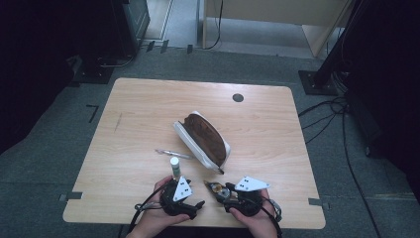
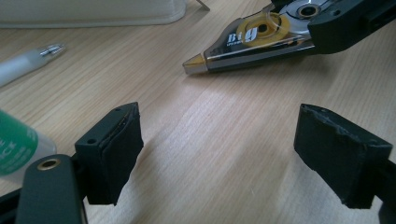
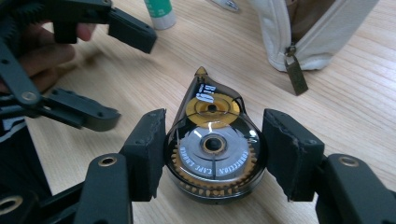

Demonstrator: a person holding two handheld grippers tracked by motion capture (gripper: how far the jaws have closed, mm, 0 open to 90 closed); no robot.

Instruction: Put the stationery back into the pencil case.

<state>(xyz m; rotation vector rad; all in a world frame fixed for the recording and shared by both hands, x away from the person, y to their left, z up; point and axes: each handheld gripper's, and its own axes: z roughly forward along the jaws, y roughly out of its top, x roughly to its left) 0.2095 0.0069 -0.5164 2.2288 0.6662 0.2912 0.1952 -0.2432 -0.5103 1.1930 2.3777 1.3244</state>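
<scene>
The table [image 1: 148, 129] has a pale wood-grain top with a smooth, faintly satin finish. The correction tape dispenser [image 3: 212, 149] is glossy see-through smoky plastic, with a shiny silvery disc and amber-yellow toothed wheels inside, catching highlights. The right gripper [image 3: 212, 154] and left gripper [image 2: 217, 149] are matt black plastic, their pads [image 3: 292, 154] a duller, slightly rough rubbery foam with frayed edges, and small brass-coloured rivets at the joints. The pencil case [image 1: 202, 140] is off-white woven cloth, matt, with a brown lining and a dull metal zipper pull [image 3: 296, 74]. The glue stick [image 1: 174, 166] looks like smooth white and green plastic. The pen [image 1: 173, 154] is frosted plastic with a shiny metal tip.
</scene>
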